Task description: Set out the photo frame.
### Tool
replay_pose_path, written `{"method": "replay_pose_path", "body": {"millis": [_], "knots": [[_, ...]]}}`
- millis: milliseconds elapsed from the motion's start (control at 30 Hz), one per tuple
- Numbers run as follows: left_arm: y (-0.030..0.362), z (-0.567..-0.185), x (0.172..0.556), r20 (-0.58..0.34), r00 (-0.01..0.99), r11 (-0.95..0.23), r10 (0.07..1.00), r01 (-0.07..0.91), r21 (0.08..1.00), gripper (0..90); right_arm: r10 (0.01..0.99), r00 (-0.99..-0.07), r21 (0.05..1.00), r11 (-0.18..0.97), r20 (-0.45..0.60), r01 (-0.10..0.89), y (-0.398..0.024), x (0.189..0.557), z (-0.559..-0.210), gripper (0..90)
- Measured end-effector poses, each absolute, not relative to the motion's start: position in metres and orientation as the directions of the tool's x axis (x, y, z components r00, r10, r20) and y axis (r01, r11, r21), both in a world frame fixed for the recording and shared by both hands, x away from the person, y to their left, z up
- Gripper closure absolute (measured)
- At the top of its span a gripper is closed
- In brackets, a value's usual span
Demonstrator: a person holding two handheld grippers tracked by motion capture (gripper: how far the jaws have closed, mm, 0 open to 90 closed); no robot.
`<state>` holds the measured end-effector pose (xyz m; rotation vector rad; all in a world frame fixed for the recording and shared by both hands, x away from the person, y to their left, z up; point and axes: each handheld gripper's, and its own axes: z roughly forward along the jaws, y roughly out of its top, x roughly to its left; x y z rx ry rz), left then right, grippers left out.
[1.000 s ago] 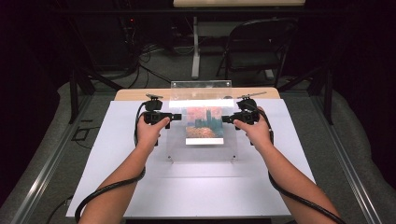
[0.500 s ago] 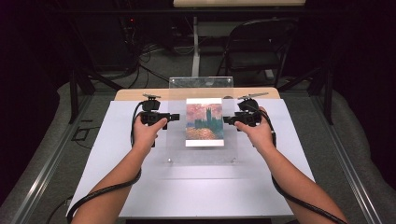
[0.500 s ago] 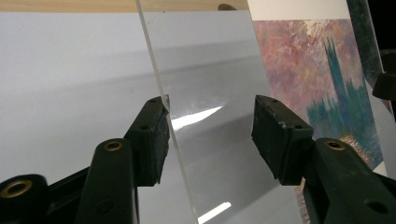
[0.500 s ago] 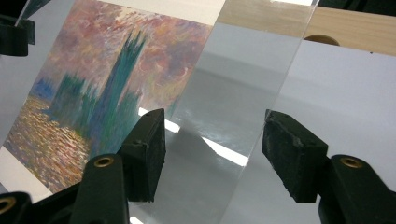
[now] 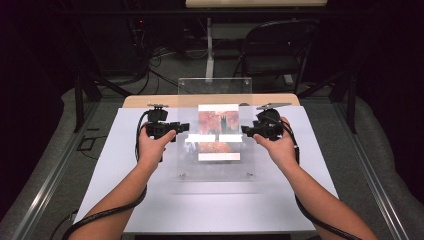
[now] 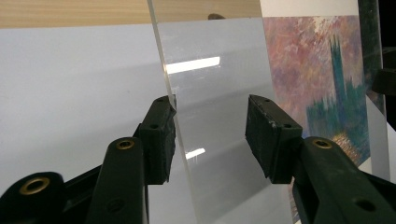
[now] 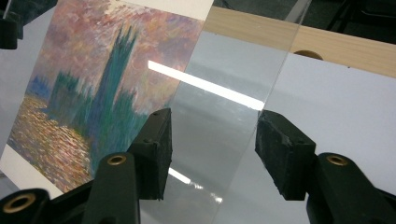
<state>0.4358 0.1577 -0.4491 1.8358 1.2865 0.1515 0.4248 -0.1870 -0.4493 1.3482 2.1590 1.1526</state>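
Observation:
A clear acrylic sheet [image 5: 215,86] stands tilted over the white mat, its far edge raised, with small standoffs at its near corners. A painted print [image 5: 218,125] of towers under a pink sky shows on or behind it. My left gripper [image 5: 186,126] is at the sheet's left edge and my right gripper [image 5: 245,131] at its right edge. In the left gripper view the jaws are open [image 6: 210,135] astride the sheet [image 6: 210,70], the left pad [image 6: 159,135] touching it, with the print [image 6: 322,70] beyond. In the right gripper view the gripper [image 7: 212,144] also stands open around the sheet [image 7: 224,70], beside the print [image 7: 93,79].
The white mat [image 5: 125,175] covers a wooden table whose far strip [image 5: 150,101] shows behind it. A folding chair [image 5: 275,50] and floor cables [image 5: 150,65] lie beyond the table. Metal rails run along both sides.
The sheet's far edge has risen and the print looks taller as it tilts toward the camera. Both hands have stayed at the sheet's side edges.

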Motion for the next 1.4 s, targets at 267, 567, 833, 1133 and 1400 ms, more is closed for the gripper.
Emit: {"method": "replay_pose_path", "body": {"millis": [267, 567, 833, 1133, 1400], "knots": [[0.16, -0.443, 0.42, -0.333, 0.483, -0.106, 0.81, 0.679, 0.727, 55.6, 0.859, -0.502, 0.802, 0.231, 0.097, 0.551, -0.189, 0.409, -0.443, 51.0], [0.166, -0.435, 0.391, -0.313, 0.52, -0.112, 0.795, 0.633, 0.766, 61.7, 0.851, -0.519, 0.835, 0.225, 0.083, 0.502, -0.195, 0.381, -0.435, 60.0], [0.173, -0.432, 0.358, -0.285, 0.571, -0.131, 0.77, 0.578, 0.805, 66.8, 0.828, -0.553, 0.868, 0.202, 0.095, 0.453, -0.203, 0.347, -0.432, 64.9], [0.174, -0.431, 0.341, -0.254, 0.595, -0.159, 0.763, 0.553, 0.818, 67.1, 0.819, -0.567, 0.872, 0.215, 0.084, 0.44, -0.204, 0.329, -0.429, 67.4], [0.175, -0.433, 0.332, -0.25, 0.599, -0.152, 0.761, 0.539, 0.828, 67.2, 0.818, -0.568, 0.878, 0.206, 0.088, 0.433, -0.204, 0.322, -0.43, 68.3]]}}
